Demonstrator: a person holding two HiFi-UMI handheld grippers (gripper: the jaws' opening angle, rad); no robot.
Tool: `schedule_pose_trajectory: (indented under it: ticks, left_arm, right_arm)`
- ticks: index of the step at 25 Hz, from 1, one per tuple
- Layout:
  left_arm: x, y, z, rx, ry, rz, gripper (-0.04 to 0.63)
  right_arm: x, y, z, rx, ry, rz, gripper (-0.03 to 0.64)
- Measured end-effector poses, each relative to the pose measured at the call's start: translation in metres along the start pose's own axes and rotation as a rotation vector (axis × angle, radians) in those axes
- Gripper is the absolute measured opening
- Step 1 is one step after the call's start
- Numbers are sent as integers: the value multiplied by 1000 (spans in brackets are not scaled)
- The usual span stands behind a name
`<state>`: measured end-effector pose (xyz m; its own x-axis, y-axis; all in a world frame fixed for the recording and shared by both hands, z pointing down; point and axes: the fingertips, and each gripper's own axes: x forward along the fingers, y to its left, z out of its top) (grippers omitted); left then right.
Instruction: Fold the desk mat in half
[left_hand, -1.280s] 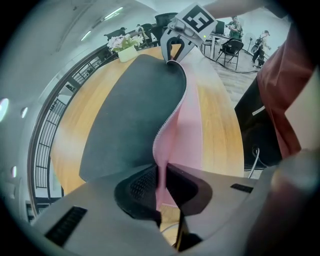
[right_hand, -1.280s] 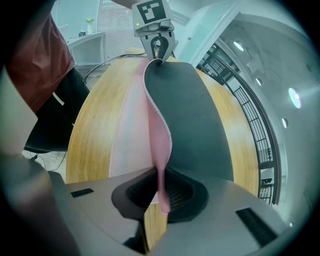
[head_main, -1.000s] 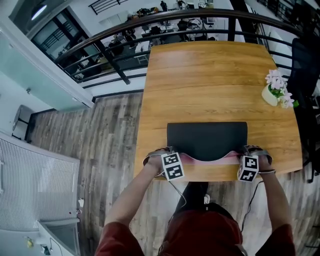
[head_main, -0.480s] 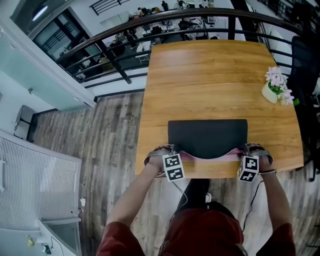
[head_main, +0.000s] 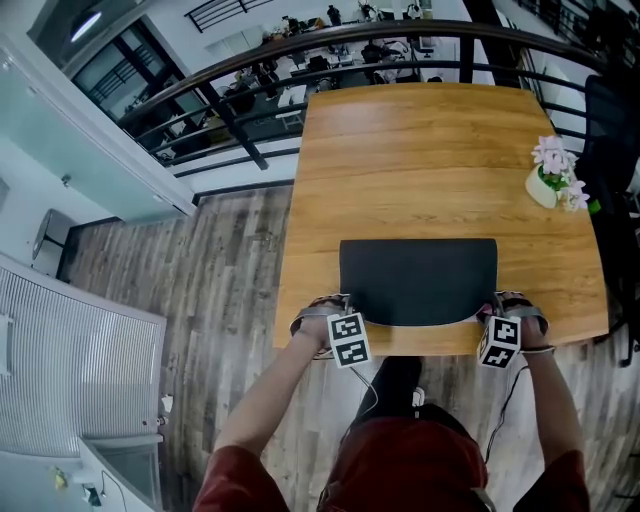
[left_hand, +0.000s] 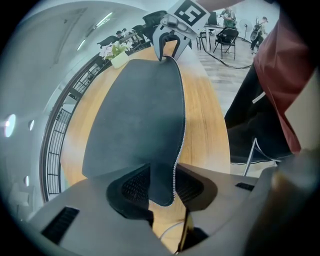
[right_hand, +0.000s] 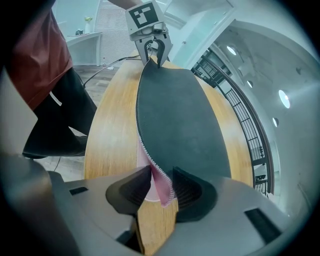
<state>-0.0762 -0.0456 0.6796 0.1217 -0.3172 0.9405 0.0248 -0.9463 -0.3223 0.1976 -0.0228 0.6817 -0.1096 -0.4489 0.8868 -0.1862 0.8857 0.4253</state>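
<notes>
Now, release at the near corners.
Left gripper (left_hand: 162, 187) and right gripper (right_hand: 161, 187) jaws have just been opening, corners loose between them; desk mat (head_main: 418, 280) lies crosswise on the table (head_main: 420, 150), ahead of both.

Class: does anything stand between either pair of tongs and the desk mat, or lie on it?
Nothing visible does. The left tongs and right tongs have just been opening, each with a near corner of the desk mat between its jaws. The mat's top is bare; the flower pot stands apart.
</notes>
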Motion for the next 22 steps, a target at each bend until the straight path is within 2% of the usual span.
schedule_pose_trajectory:
  ticks: [5, 6, 11, 15, 22]
  left_arm:
    - [-5, -10, -4, -15, 12, -19, 162]
    - [-6, -13, -5, -19, 14, -29, 214]
    - [-12, -23, -8, -52, -7, -27, 216]
    - [-20, -32, -7, -119, -50, -16, 216]
    - [-42, -44, 8, -275, -180, 37, 216]
  right_arm:
    - [-5, 5, -2, 38, -3, -7, 152]
    - [-6, 6, -3, 45, -2, -7, 156]
    - [-15, 17, -4, 129, -16, 42, 216]
    - [-27, 27, -2, 202, -46, 44, 221]
    - [-56, 33, 10, 398, -163, 0, 222]
